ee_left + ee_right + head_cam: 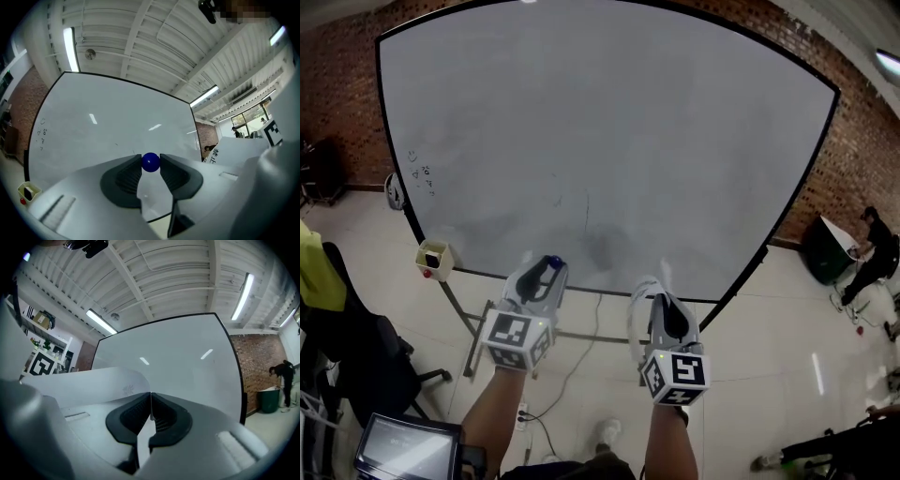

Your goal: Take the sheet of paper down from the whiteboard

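The whiteboard (600, 141) fills the head view, bare but for small scribbles (420, 173) at its left. Both grippers hang below its bottom edge. My left gripper (548, 269) is shut on a small blue ball magnet (150, 162), pinched between its fingertips (131, 171). My right gripper (661, 300) is shut on the white sheet of paper (93, 383), which curls away to the left of its jaws. The sheet shows as a white curl (635, 314) beside that gripper, and as a printed sheet (243, 150) at the right of the left gripper view.
A small cream box (433, 258) hangs at the board's lower left corner. The board's metal stand (478, 333) and a cable (572, 366) lie below my hands. A black chair (356, 347) and a screen (403, 450) are at the left. A person (872, 248) bends by a bin at the right.
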